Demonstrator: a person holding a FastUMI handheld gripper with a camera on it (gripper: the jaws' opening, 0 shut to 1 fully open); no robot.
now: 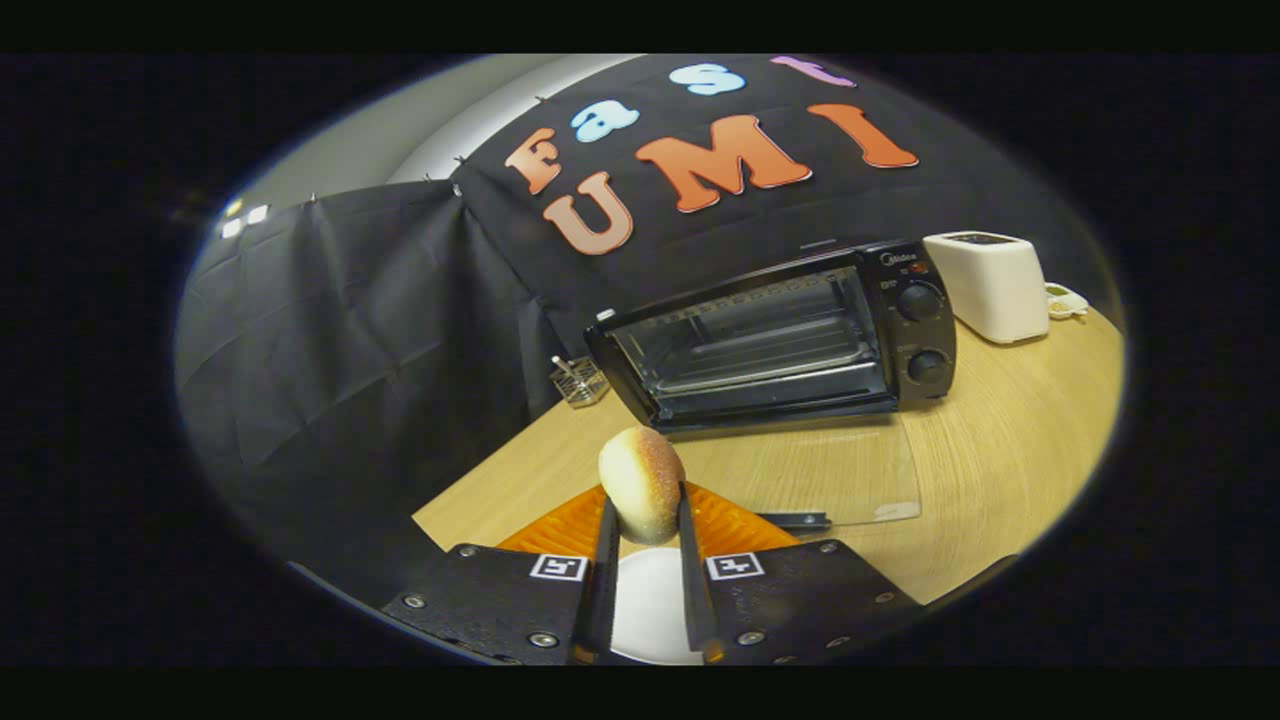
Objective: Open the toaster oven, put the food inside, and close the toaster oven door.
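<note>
Holding: the gripper (645, 520) has a bread roll (642, 483) pinched between its two fingers, the jaws drawn close with one finger pressing on each side of the roll.
Bread roll: round, pale with a browned, speckled top; it stands up above the fingertips, raised over the bench (1000, 470).
Under the roll: an orange ridged mat (735, 525) lies on the bench just ahead of the gripper body, and a white plate (650, 605) shows low between the fingers.
Toaster oven: a black toaster oven (780, 340) sits on the bench beyond the fingers, a little to the right of the roll and well apart from it.
Oven door: the glass door (830, 470) is folded down flat toward the gripper, its dark handle (795, 520) at the near edge, near the orange mat.
Oven inside: the cavity is open to view, with a wire rack (750, 340) across it.
Oven controls: two round knobs (920, 300) sit one above the other on the right side panel.
Right of the oven: a white pop-up toaster (990, 285) stands just beside it on the bench.
Left of the oven: a small wire basket (580, 380) rests at the bench's far edge, against the black cloth wall (350, 330).
</note>
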